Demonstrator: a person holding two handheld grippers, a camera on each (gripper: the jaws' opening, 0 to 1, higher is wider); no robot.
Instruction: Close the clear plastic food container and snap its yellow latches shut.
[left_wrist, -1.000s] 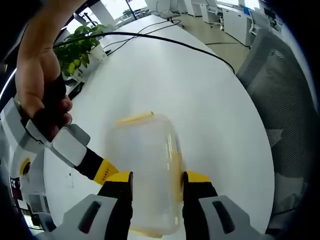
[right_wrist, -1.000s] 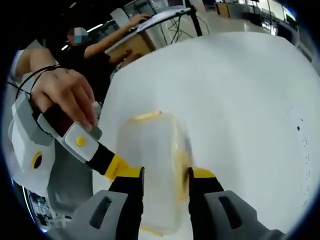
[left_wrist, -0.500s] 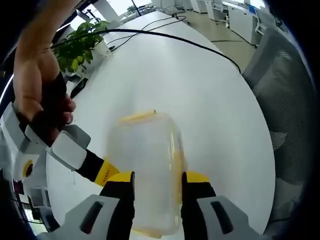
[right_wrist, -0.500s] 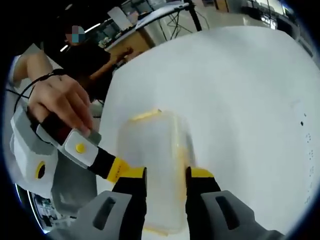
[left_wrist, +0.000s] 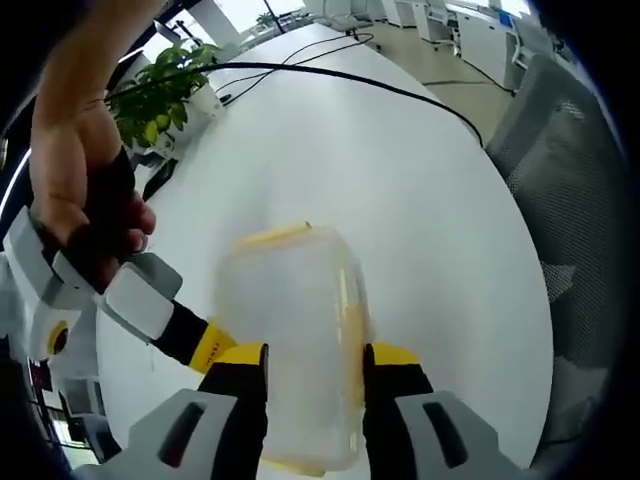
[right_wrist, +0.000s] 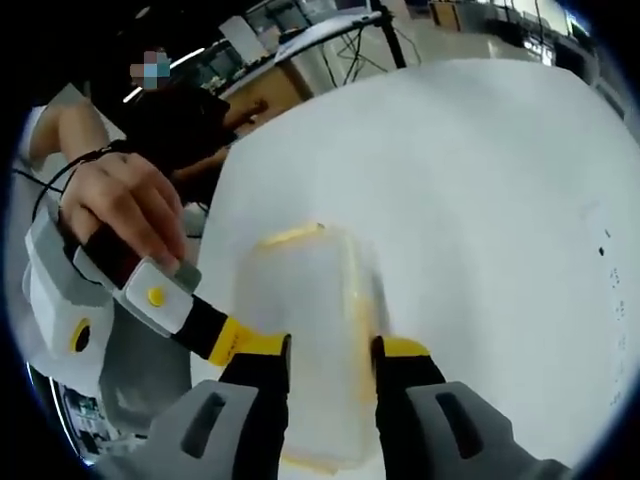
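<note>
In the left gripper view, a hand is holding the other gripper's handle at far left, a plant is standing behind it, and a black cable is trailing across the white table. The left gripper is clamping the container between its jaws — the box is lying on the table with a yellow latch at its far end. A grey chair is standing at the right edge.

In the right gripper view, a hand is gripping the other tool at left. The right gripper is likewise squeezing the container from both sides — jaws are touching its walls, latch at the far end.
</note>
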